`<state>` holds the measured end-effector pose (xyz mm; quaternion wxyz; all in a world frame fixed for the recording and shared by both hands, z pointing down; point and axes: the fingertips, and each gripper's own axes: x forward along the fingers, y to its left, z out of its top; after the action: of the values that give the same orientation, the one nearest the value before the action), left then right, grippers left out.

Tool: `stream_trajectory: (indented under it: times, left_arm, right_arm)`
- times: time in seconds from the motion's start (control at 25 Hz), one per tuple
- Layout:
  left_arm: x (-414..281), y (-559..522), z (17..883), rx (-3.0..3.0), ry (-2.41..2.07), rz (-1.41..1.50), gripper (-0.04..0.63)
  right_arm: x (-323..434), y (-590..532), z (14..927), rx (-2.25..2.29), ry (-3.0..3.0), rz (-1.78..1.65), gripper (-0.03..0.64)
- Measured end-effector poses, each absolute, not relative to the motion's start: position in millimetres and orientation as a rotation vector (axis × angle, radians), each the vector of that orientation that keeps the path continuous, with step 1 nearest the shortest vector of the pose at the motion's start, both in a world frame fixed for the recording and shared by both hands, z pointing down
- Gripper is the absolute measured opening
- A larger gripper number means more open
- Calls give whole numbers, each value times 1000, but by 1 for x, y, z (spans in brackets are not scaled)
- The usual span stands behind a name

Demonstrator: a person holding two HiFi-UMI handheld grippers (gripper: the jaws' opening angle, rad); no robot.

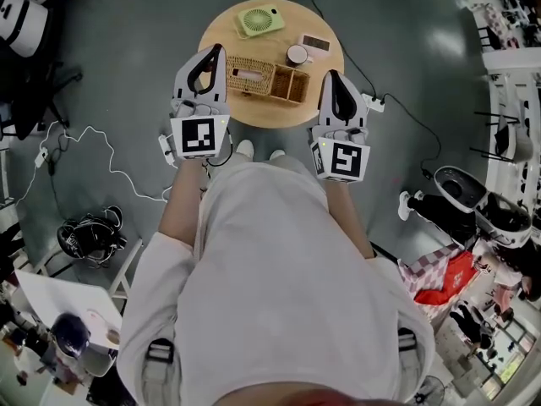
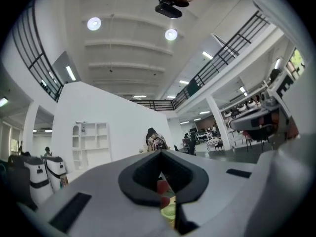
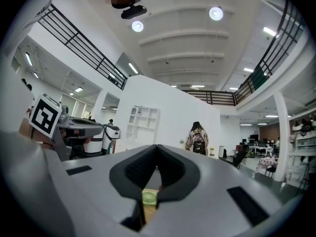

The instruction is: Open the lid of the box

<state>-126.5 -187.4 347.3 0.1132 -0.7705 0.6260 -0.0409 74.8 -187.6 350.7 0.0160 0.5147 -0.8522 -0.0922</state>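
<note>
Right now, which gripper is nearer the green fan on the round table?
Left. The left gripper is over the left edge of the table, just below-left of the green fan; the right gripper is at the right edge, farther off.

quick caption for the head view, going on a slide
Left gripper and right gripper, both shut and empty, either side of a wicker box on a round wooden table.
</note>
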Motion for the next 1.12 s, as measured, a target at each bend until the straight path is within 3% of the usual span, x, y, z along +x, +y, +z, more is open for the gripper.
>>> stream_trajectory:
  times: [0.24,0.52,0.68,1.12]
  left_arm:
    - [-118,-192,357,-1999,1604,-608,-5]
    - [-84,-192,398,-1533,1000,-1214,-5]
    - [-77,-189,431,-1542,822,-1333,-5]
    - [-88,-201,445,-1568,906,-1401,-5]
  right_arm:
    - [85,-193,352,1604,-2643,-275,-2]
    - [92,-193,354,1600,-2639,-264,-3]
    - [94,-191,353,1609,-2640,-278,-2]
    - [103,-194,356,1620,-2629,-268,-3]
